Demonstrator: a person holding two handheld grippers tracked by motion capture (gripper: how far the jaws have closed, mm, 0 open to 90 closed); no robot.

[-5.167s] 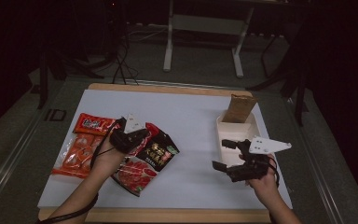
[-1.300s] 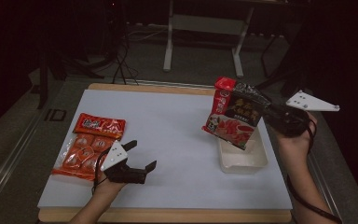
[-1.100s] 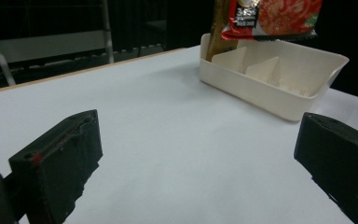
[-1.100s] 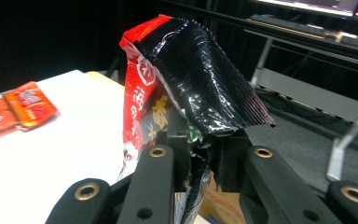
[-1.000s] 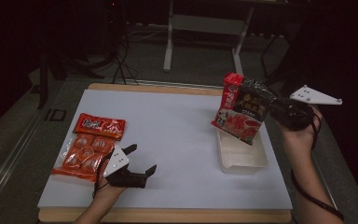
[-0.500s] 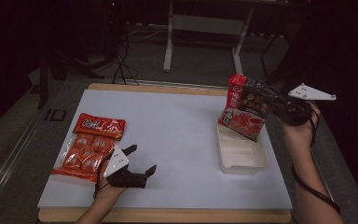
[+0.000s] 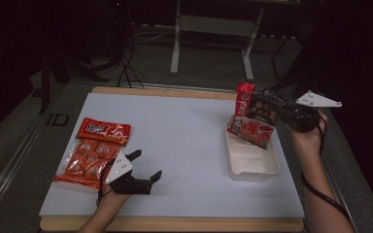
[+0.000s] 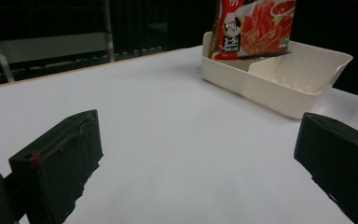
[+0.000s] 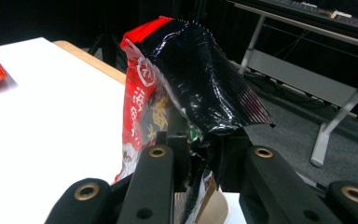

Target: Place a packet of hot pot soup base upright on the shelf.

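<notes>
Now the right claw (image 7: pixel 282 112) has lowered the packet (image 7: pixel 255 121) to the tray (image 7: pixel 252 165).

Snack packet (image 7: pixel 255 119) in right hand-held gripper (image 7: pixel 291 115) over tray (image 7: pixel 252 167)

Left claw (image 7: pixel 144 167) rests low, jaws spread wide; right claw (image 7: pixel 278 110), raised on a bent wrist, is clamped tight.
</notes>
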